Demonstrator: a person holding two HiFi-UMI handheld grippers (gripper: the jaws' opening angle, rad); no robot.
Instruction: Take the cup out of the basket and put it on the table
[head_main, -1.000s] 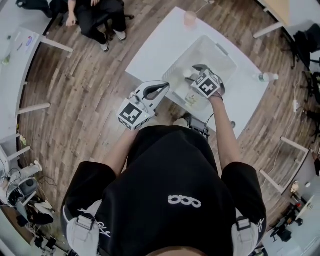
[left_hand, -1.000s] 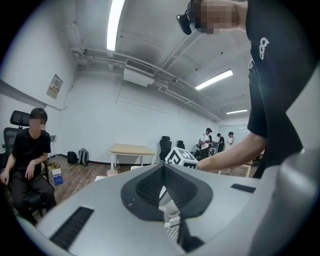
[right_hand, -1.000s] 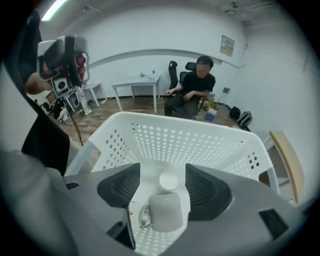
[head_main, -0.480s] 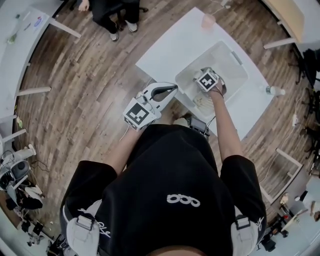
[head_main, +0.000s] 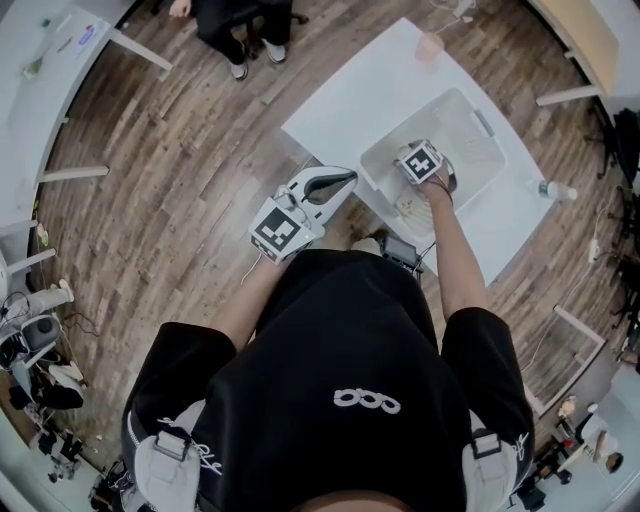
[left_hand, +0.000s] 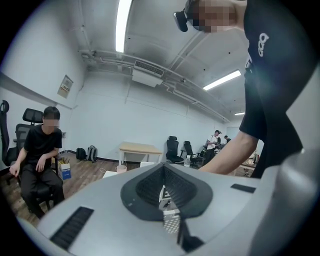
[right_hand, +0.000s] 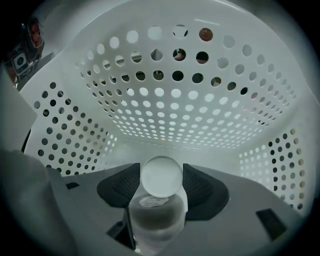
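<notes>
Fingers of right gripper (right_hand: 161, 181) clasp the cup (right_hand: 158, 217) in the basket (right_hand: 175, 115), its possible sticker (right_hand: 148, 201) unreadable; left gripper (left_hand: 163, 190) fingers closed.

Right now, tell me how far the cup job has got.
Done: the right gripper is down inside the basket with its jaws closed on the cup. In hand: the cup is gripped, but the basket walls surround it, so it is not out yet. Left: lift it clear and set it on the table. The left gripper, jaws together and empty, hangs beside the table.
</notes>
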